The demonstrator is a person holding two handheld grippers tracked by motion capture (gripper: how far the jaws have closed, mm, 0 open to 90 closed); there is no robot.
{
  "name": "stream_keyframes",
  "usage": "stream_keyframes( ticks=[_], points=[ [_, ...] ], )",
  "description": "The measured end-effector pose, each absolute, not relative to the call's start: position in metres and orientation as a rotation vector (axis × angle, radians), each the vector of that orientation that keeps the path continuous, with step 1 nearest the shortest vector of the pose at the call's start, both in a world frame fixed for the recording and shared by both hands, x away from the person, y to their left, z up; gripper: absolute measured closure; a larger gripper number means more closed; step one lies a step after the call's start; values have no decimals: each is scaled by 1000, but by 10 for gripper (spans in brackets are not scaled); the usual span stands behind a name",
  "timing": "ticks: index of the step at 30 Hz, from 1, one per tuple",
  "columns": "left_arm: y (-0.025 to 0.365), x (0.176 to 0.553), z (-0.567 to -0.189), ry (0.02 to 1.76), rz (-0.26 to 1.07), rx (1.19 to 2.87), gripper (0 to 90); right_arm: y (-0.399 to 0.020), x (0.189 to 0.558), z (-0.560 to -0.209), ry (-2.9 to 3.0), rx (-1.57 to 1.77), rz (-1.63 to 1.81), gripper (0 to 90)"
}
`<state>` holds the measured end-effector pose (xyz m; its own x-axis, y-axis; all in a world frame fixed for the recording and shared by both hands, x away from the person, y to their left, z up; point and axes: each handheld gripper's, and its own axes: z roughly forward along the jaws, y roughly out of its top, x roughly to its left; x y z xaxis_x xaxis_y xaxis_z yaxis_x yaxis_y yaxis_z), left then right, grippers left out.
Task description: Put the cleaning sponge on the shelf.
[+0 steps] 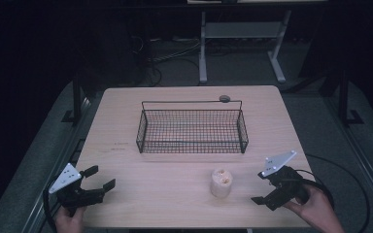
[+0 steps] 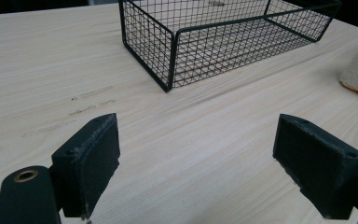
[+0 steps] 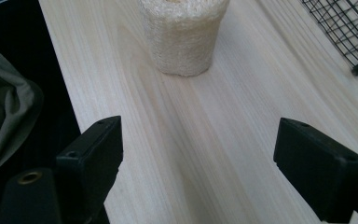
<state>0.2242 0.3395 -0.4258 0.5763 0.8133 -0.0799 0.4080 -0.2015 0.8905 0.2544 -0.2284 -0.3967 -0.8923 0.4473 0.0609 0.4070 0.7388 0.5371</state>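
**Reach for the loofah not yet begun**

Both grippers sit at the near table edge with jaws spread wide and nothing between them. The right gripper (image 1: 267, 188) points at the loofah (image 1: 221, 182), which stands upright just ahead of its fingers (image 3: 92, 158), untouched. It is a pale, fibrous cylinder with 2 or 3 holes in its top. Next, I judge, the right jaws must advance and straddle it. The left gripper (image 1: 100, 178) idles. Beyond lies the basket (image 1: 192, 130), seemingly empty.
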Motion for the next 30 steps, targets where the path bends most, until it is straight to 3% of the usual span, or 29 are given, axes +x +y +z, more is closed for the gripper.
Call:
stream_keyframes(
  ticks=[30],
  points=[
    [344, 223, -425, 998, 520, 1804, 138, -190, 271, -382, 2930, 556, 779, 152]
  ],
)
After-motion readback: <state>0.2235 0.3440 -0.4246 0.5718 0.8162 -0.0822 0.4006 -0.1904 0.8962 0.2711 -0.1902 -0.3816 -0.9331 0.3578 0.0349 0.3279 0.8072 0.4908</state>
